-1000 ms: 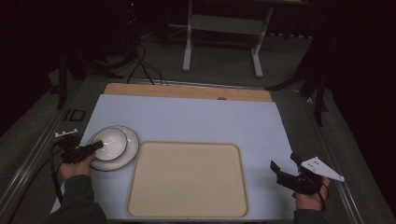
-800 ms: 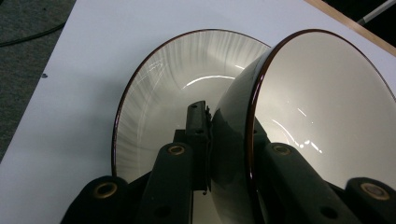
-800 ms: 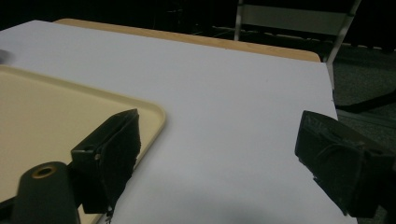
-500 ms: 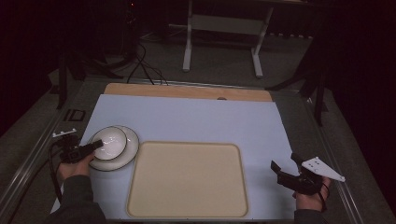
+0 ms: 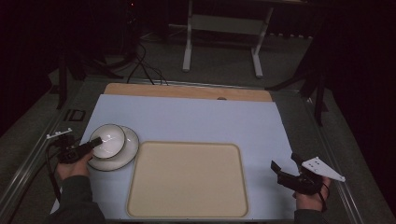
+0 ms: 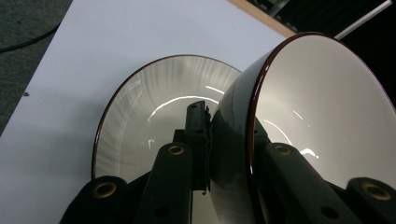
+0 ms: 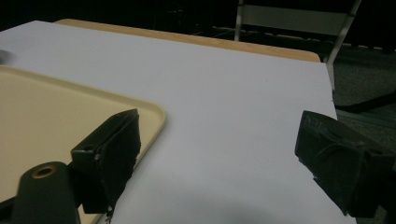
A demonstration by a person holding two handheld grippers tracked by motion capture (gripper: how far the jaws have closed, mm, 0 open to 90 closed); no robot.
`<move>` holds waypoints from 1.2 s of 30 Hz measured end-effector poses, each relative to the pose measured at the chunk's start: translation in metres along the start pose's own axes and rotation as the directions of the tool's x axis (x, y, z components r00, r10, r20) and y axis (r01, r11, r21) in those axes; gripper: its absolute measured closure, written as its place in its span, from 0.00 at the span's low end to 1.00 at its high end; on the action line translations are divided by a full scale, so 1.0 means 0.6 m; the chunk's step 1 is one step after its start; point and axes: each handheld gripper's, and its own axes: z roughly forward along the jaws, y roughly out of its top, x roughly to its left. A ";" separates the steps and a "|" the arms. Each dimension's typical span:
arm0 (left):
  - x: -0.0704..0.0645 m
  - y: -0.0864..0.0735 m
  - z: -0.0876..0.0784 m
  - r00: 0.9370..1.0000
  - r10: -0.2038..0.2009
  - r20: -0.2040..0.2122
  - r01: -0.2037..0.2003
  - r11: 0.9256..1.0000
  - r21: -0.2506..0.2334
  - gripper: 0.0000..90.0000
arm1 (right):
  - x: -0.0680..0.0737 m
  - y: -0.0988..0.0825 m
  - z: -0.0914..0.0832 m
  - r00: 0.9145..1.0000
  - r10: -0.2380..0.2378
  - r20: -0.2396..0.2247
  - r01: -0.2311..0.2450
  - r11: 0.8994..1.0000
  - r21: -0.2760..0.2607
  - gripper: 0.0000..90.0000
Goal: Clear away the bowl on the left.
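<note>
Left tongs (image 5: 95, 141) stay clamped on bowl (image 5: 108, 140).

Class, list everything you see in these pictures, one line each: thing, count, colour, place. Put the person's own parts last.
bowl: one, white inside, dark outside, on the plate, rim clamped by the left gripper
plate: one, white, table's left, beside the tray
tray: one, beige, centre front
table sheet: one, pale blue, over a wooden board
left gripper: one, black, shut on the bowl
right gripper: one, black, open, over the table's right
hands: two, front edge
</note>
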 end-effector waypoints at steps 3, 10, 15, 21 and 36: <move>-0.002 0.000 -0.002 1.000 0.001 0.014 -0.001 1.000 -0.010 0.89 | 0.000 0.000 0.000 1.000 0.000 0.000 0.000 1.000 0.000 0.15; -0.006 0.000 -0.006 0.999 -0.003 0.046 0.004 1.000 -0.026 0.89 | 0.000 0.000 0.000 1.000 -0.001 0.000 0.001 1.000 0.002 0.15; -0.009 0.000 -0.007 0.998 -0.001 0.060 0.003 0.999 -0.032 0.88 | -0.001 0.000 0.000 1.000 -0.001 0.001 0.001 1.000 0.001 0.15; -0.014 0.000 -0.009 0.997 0.002 0.078 0.001 0.999 -0.038 0.88 | -0.001 0.000 0.000 1.000 0.000 0.000 0.000 1.000 0.001 0.15; -0.029 -0.001 -0.009 0.994 0.016 0.111 -0.011 0.999 -0.040 0.88 | -0.001 0.000 -0.001 1.000 0.001 0.002 -0.001 1.000 -0.001 0.15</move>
